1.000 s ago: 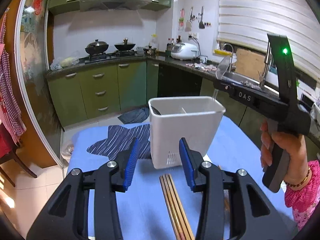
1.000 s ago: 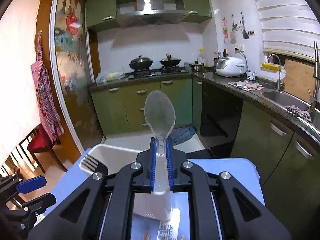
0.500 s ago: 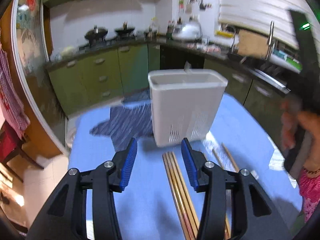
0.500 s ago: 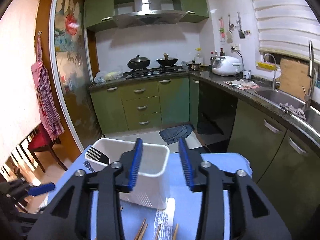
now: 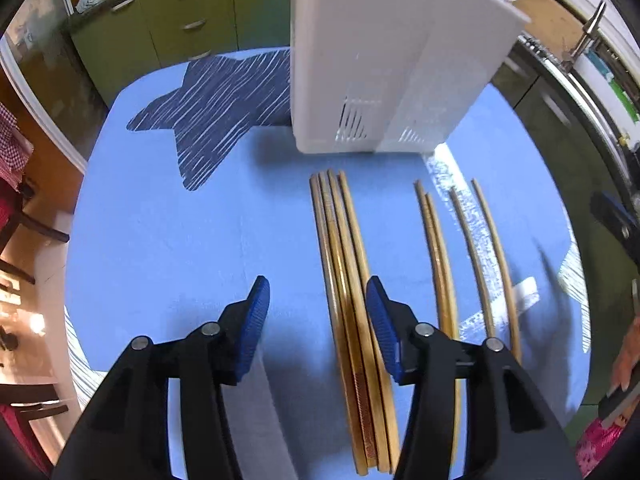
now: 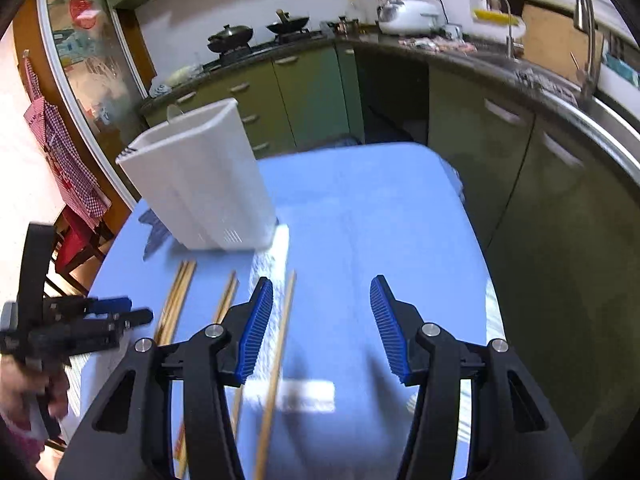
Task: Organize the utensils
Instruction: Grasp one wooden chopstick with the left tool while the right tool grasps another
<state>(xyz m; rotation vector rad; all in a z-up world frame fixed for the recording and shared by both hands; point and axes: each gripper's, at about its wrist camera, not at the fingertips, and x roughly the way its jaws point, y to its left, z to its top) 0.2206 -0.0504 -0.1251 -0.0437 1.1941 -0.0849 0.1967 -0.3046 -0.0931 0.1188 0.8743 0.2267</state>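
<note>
A white utensil holder (image 5: 380,60) (image 6: 200,184) stands on the blue tablecloth (image 5: 180,240). In front of it lie several wooden chopsticks: a tight bundle (image 5: 344,272) (image 6: 176,300) and looser ones (image 5: 472,236) (image 6: 280,340) to its right. My left gripper (image 5: 318,320) (image 6: 100,316) points steeply down over the bundle, jaws opening; the bundle runs between them close to the right pad, untouched. My right gripper (image 6: 322,328) hangs over the cloth, jaws opening, with nothing gripped. One loose chopstick lies on the cloth below, beside its left finger (image 6: 256,324).
A dark blue striped star shape (image 5: 224,108) is printed on the cloth left of the holder. The table's far edge (image 6: 452,172) faces green kitchen cabinets (image 6: 304,92) and a sink counter (image 6: 560,92). A hand (image 6: 24,392) holds the left gripper.
The right gripper let go of the spoon at the holder, opened, then swung right and down over the table. The left gripper tipped down and sank onto the chopstick bundle, opening slightly.
</note>
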